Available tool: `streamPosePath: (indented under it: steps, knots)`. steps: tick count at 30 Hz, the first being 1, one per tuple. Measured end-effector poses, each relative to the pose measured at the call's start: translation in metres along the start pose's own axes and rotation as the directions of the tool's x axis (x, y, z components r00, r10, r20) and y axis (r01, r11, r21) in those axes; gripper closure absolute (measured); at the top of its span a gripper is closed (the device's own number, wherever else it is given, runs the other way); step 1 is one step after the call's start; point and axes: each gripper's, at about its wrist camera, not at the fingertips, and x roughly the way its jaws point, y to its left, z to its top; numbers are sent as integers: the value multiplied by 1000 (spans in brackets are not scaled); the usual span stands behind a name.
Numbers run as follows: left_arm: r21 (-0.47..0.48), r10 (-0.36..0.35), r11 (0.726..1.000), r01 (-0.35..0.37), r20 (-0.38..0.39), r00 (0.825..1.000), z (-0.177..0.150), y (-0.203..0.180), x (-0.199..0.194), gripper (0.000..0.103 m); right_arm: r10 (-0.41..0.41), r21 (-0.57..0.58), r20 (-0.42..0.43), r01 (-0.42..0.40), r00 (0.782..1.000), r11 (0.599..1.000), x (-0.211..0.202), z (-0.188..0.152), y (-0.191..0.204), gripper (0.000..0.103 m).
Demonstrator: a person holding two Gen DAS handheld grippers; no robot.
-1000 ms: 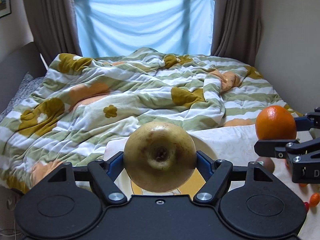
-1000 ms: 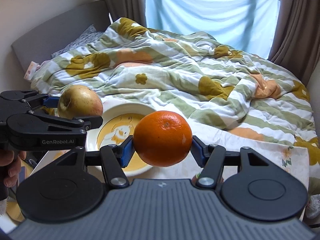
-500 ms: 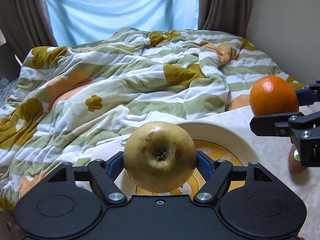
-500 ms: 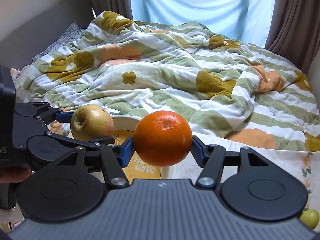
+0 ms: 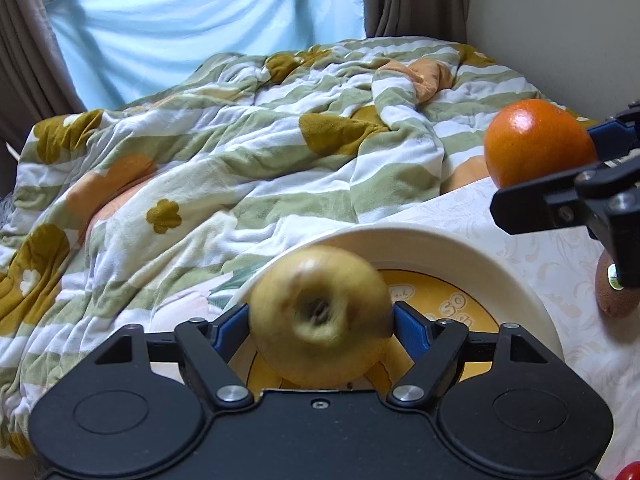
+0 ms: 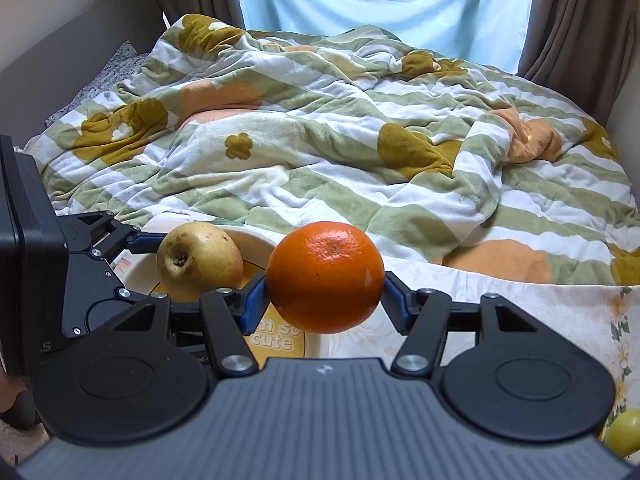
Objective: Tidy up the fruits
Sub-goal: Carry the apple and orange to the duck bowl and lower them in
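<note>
From your left wrist camera, your left gripper (image 5: 322,322) is low over a cream plate (image 5: 460,246) with a yellow centre. Its jaws are opening, with a yellow-green apple (image 5: 320,314) between the blue pads. The apple is blurred, its dimpled end facing the camera, and a sliver of gap shows at the right pad. You cannot tell from here whether the apple rests on the plate. To the right, your right gripper (image 5: 560,168) holds an orange (image 5: 538,142) above the pale patterned surface (image 5: 560,256). Only this view shows a brown fruit (image 5: 614,294) on the surface beneath that gripper, and a red thing (image 5: 630,474) at the bottom corner.

From your right wrist camera, your right gripper (image 6: 324,300) is clenched on the orange (image 6: 326,276), both blue pads pressed to its sides. The orange is bright, round and pitted, held just right of the plate (image 6: 250,240). At left, the apple (image 6: 200,260) sits over the plate between your left gripper's (image 6: 168,264) fingers. Only this view shows a green fruit (image 6: 624,432) at the lower right. A striped, flowered blanket (image 6: 340,152) on a bed fills the background.
</note>
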Motion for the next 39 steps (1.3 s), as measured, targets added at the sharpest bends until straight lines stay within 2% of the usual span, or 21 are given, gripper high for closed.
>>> streamPosePath:
  steps: [1, 2, 10, 20, 24, 33, 34, 36, 37, 39]
  knots:
    - [5, 10, 1000, -10, 16, 1000, 0, -1, -4, 5, -1, 2, 0, 1, 1000, 1000, -1, 0, -1, 28]
    - [6, 14, 1000, -14, 28, 1000, 1, -1, -7, 0, -1, 2, 1, 1, 1000, 1000, -2, 1, -2, 28]
    - [-32, 4, 999, -4, -4, 1000, -15, 5, -28, 0, 14, -17, -14, -15, 1000, 1000, -3, 1, -1, 28]
    - [-132, -7, 991, 8, 10, 1000, -43, 15, -67, 0, 67, -166, -45, -73, 997, 983, 18, -11, 34, 28]
    - [-139, -6, 990, 8, 17, 1000, -49, 14, -78, 0, 62, -220, -58, -74, 996, 973, 31, -22, 47, 28]
    - [-153, -26, 988, 29, 16, 1000, -59, 14, -81, 0, 32, -259, -62, -47, 998, 965, 46, -37, 57, 27]
    - [-150, -26, 988, 28, 16, 1000, -59, 14, -81, 0, 25, -261, -47, -37, 999, 965, 46, -38, 58, 26]
    - [-144, -26, 989, 27, 15, 1000, -60, 13, -81, 0, 8, -282, 9, -5, 1000, 959, 41, -39, 61, 13]
    - [-143, -27, 989, 28, 15, 1000, -61, 13, -81, 0, -3, -296, 33, 13, 999, 955, 39, -39, 63, 1]
    - [-142, -29, 989, 30, 12, 1000, -62, 12, -82, 0, -30, -311, 67, 49, 997, 949, 36, -38, 66, 0]
